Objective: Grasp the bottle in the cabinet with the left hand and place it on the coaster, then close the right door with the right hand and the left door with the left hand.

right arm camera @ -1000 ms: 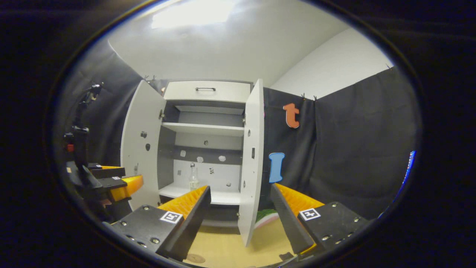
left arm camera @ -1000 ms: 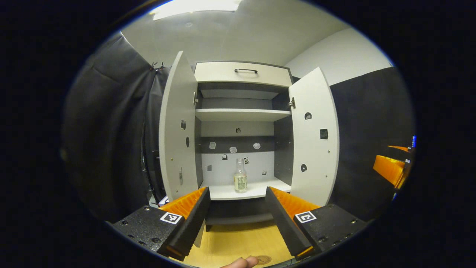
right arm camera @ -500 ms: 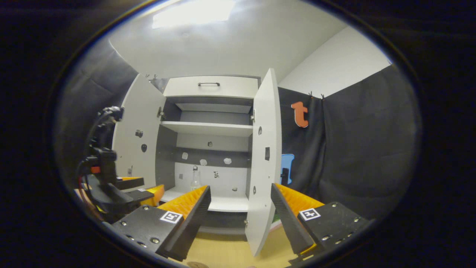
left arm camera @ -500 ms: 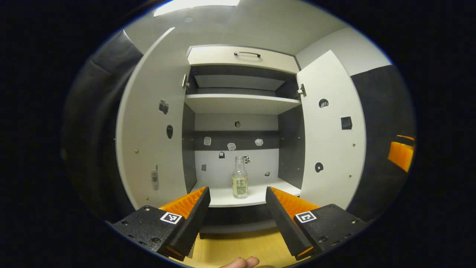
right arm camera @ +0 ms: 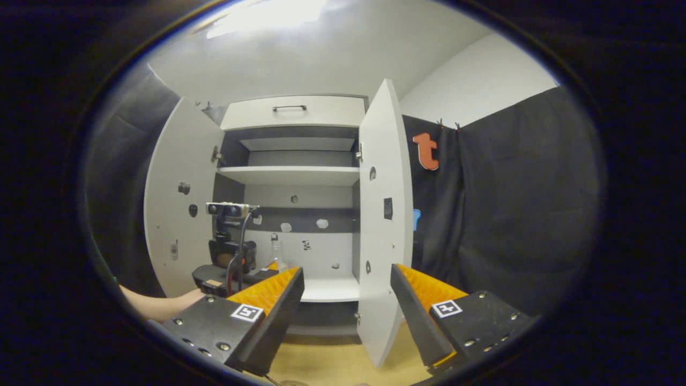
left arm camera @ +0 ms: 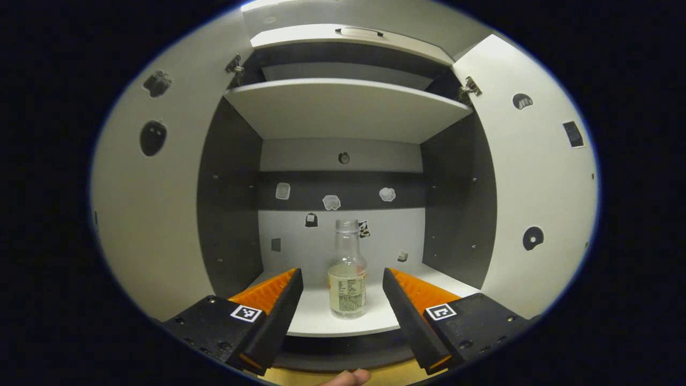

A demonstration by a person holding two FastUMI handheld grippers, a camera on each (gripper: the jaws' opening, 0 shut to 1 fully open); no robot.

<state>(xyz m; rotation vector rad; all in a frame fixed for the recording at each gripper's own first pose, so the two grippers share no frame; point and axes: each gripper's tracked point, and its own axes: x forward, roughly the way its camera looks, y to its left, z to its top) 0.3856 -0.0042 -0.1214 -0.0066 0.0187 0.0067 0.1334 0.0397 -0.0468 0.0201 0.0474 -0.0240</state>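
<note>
A clear glass bottle [left arm camera: 347, 273] with a pale label stands upright on the cabinet's lower shelf [left arm camera: 316, 321]. My left gripper [left arm camera: 340, 276] is open at the shelf's front, its fingers framing the bottle without touching it. In the right gripper view the same bottle [right arm camera: 276, 252] shows small, behind the left gripper [right arm camera: 230, 271] and a person's forearm [right arm camera: 161, 303]. My right gripper [right arm camera: 347, 276] is open and holds nothing. The open right door [right arm camera: 383, 214] stands edge-on just ahead of it. The left door [right arm camera: 174, 214] is swung wide open.
An upper shelf [left arm camera: 343, 107] spans the cabinet above the bottle, and a drawer with a dark handle [right arm camera: 292, 110] sits on top. Small stickers dot the back panel [left arm camera: 332, 202] and the doors. A wooden tabletop [right arm camera: 332, 359] lies below the cabinet. Black cloth [right arm camera: 509, 214] hangs to the right.
My left gripper has moved forward to the lower shelf, so the bottle looms larger between its fingers. The right gripper edged closer to the right door. Both stayed open.
</note>
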